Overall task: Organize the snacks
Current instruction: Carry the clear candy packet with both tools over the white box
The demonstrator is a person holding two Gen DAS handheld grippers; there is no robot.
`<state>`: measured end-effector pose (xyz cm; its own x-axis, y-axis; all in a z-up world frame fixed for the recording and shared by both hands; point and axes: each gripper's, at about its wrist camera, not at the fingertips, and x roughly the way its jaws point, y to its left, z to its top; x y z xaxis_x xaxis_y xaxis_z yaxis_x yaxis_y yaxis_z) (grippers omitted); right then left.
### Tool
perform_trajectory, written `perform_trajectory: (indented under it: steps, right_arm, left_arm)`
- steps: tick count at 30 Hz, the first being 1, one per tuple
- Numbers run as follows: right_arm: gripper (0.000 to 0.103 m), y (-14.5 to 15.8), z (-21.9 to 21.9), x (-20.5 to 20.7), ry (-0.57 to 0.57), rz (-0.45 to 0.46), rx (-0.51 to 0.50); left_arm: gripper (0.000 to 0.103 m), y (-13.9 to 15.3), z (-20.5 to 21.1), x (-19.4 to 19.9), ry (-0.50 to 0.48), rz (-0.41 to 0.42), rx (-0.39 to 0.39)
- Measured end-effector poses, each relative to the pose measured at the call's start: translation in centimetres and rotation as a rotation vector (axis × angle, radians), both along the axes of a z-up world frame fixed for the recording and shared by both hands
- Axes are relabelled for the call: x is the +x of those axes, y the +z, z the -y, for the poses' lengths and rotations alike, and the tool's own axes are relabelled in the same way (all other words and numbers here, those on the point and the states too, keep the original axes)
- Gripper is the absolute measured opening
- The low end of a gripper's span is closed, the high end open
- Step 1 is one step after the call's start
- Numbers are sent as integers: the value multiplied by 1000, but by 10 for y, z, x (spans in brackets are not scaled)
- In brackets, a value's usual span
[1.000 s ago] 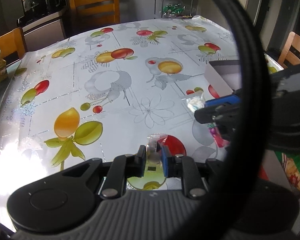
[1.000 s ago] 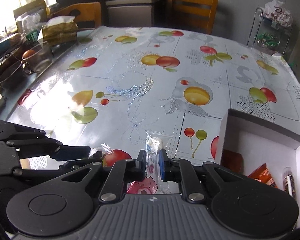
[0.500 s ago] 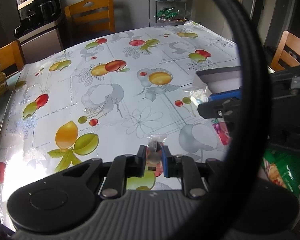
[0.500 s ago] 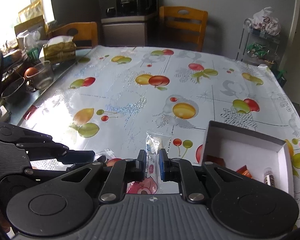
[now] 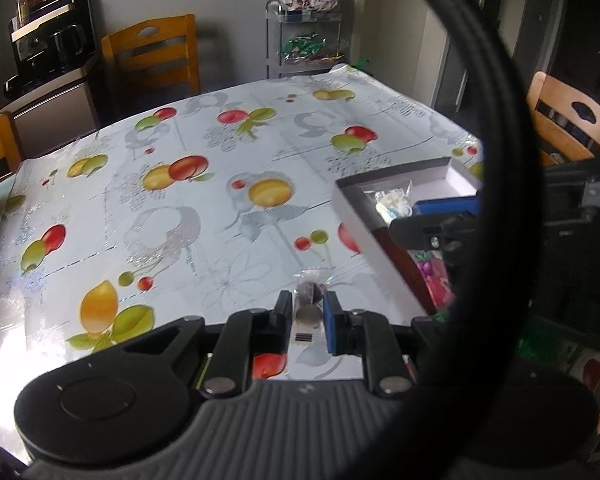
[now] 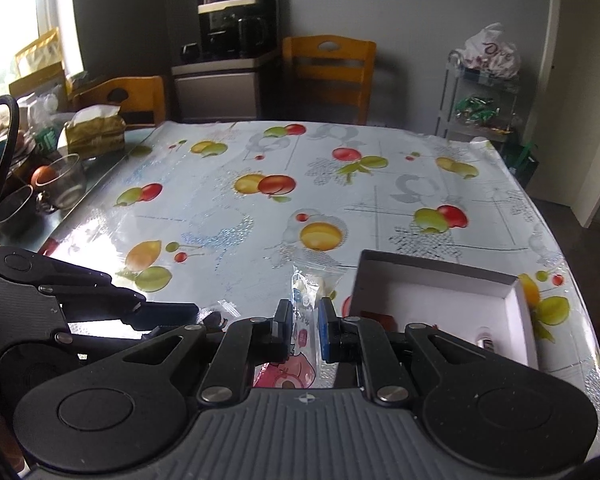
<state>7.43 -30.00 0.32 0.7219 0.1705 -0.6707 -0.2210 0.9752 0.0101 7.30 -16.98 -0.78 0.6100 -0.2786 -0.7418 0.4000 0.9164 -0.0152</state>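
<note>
Fruit-print oilcloth covers the counter [image 6: 260, 208], wooden chairs around it, a coffee machine on a cabinet at the back. Both claws are loaded. The left claw [image 5: 308, 316] is clenched on a small clear packet [image 5: 309, 296] with something dark inside, held above the counter's near edge. The right claw [image 6: 305, 320] is clamped on a clear bag [image 6: 306, 292] of pale sweets with a pink label at its lower end. And there's the target: a shallow white box [image 6: 440, 292] sitting open near the counter's right edge, a few snacks already lying in it. From the left view, the right claw's bag hangs right at the box's near wall, looking just over the rim, though how far in I can't tell.

So we're at the carry-and-drop step, I'd say, two snacks lifted and heading for the box. Next move calls for bringing each bag clear over the wall, lowering onto a bare patch of the white floor, then letting go, one claw at a time so they don't crowd each other.
</note>
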Motion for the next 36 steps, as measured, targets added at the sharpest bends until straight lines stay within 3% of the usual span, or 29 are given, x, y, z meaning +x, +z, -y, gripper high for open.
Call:
perform_trajectory:
  steps: [36]
  right_arm:
    - [15,18,76,-28,-189,62,6]
  left_arm:
    - [13,32,75,-3,-173,47,-47]
